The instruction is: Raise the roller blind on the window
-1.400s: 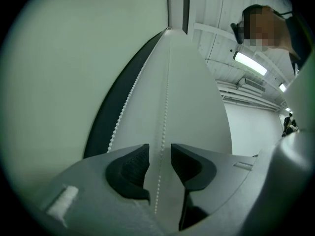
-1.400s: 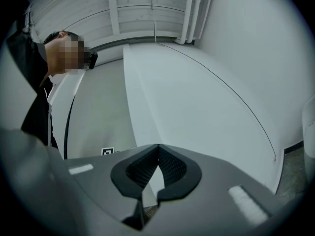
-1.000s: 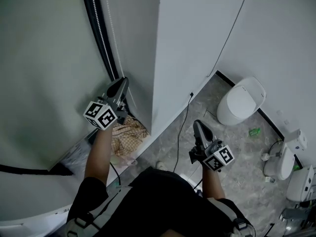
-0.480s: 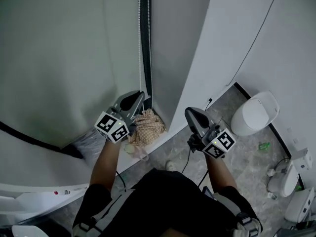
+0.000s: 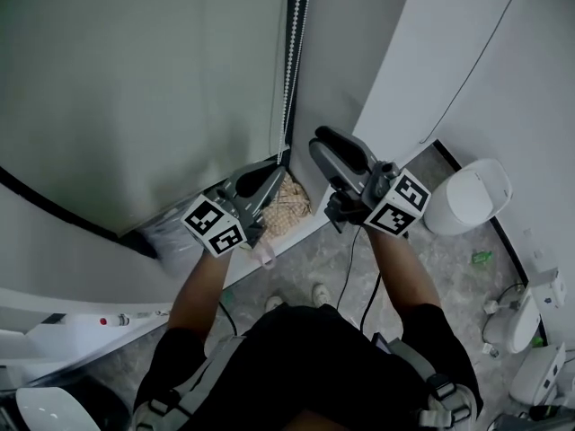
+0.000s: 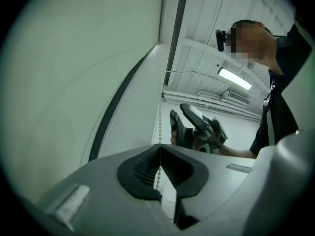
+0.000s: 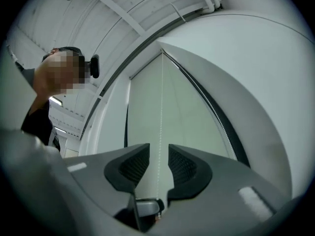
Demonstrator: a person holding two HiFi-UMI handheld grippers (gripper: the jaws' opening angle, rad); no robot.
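You are clamping your left gripper (image 6: 160, 150) shut on the bead chain (image 6: 159, 124), with the roller blind (image 5: 135, 88) beside it. Your right gripper (image 7: 158, 156) has just been opening its jaws, pinching nothing, with the chain hanging just beyond their gap.

The pale roller blind (image 5: 135, 79) fills the upper left, and its bead chain (image 5: 287, 70) hangs down the right edge beside a dark frame strip (image 5: 302, 16). The left gripper (image 5: 272, 171) has its closed tip at the chain, with a checked cloth (image 5: 289, 206) lying just below it. The right gripper (image 5: 323, 139) is held a little higher, just right of the chain and apart from it. Its jaws have just been opening, with nothing seen between them. A black cable (image 5: 347, 259) trails over the grey floor (image 5: 449, 277) — a white toilet (image 5: 467, 196) stands by the right wall
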